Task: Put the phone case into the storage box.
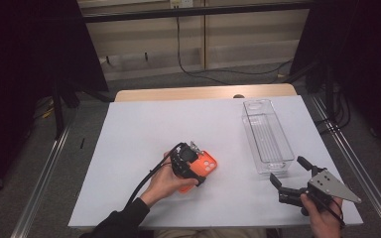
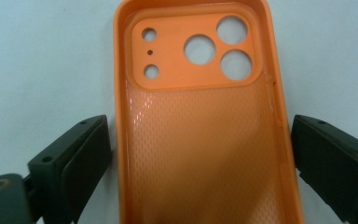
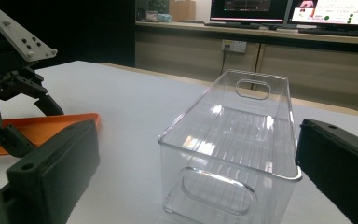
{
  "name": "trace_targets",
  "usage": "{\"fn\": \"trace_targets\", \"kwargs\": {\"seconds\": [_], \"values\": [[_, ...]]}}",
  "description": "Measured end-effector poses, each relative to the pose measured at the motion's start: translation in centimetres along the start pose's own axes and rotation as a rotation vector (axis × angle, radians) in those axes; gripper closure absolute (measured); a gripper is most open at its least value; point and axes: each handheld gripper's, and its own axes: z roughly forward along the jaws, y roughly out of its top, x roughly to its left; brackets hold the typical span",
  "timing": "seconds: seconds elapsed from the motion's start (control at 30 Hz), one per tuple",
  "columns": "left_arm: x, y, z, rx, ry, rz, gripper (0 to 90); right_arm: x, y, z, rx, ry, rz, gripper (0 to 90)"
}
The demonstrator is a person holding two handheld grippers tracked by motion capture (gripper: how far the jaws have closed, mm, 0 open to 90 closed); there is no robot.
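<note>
Two handheld grippers were at work over a white rectangular tabletop. The left gripper hovered near the middle of the tabletop, a little toward the near edge, directly above an orange plastic phone case that lay flat on the surface with its hollow inside facing up. In the left gripper view the left gripper had its jaws spread wide, one on each long side of the orange plastic phone case, each standing just clear of the case's raised rim without gripping it. The case's camera panel, with three large round cutouts and smaller holes, pointed away from the gripper. A black cable trailed back from this gripper along the person's left hand and dark sleeve.

The right gripper was held at the near right corner of the tabletop, its jaws wide apart and holding nothing, with its grey triangular plate on top. It pointed at a clear plastic rectangular bin with handle cutouts, which stood empty along the right edge of the tabletop, just beyond the jaws. In the right gripper view the clear plastic rectangular bin sat between the open jaws, farther off.
</note>
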Motion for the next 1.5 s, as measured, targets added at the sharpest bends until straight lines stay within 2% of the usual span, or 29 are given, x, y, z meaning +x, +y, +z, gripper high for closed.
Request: {"fn": "trace_targets", "kwargs": {"seconds": [0.23,0.37,0.67,0.97,1.1,1.23,1.5], "values": [[0.0,0.0,-0.3,0.009,0.001,0.01,14.5,0.1,0.0,0.0,0.0,0.003,-0.002,0.0],[0.1,-0.1,-0.4,0.008,-0.009,0.021,15.5,0.0,0.0,0.0,0.004,0.003,-0.001,0.0],[0.2,0.0,-0.5,0.014,-0.014,0.017,16.0,0.0,0.0,0.1,0.006,-0.001,-0.002,0.0],[0.3,-0.2,-0.5,0.001,-0.022,0.04,16.2,0.0,-0.1,0.1,0.006,-0.001,-0.001,0.0],[0.3,-0.2,-0.5,-0.019,-0.021,0.027,16.2,0.0,0.0,0.1,0.007,-0.001,0.001,0.0],[0.4,-0.3,-0.7,-0.024,-0.027,0.034,16.2,0.0,-0.1,0.1,0.006,-0.003,0.0,0.0],[0.3,-0.4,-1.1,-0.052,-0.011,0.037,16.2,0.0,0.0,0.1,0.005,-0.002,-0.002,0.0]]}}
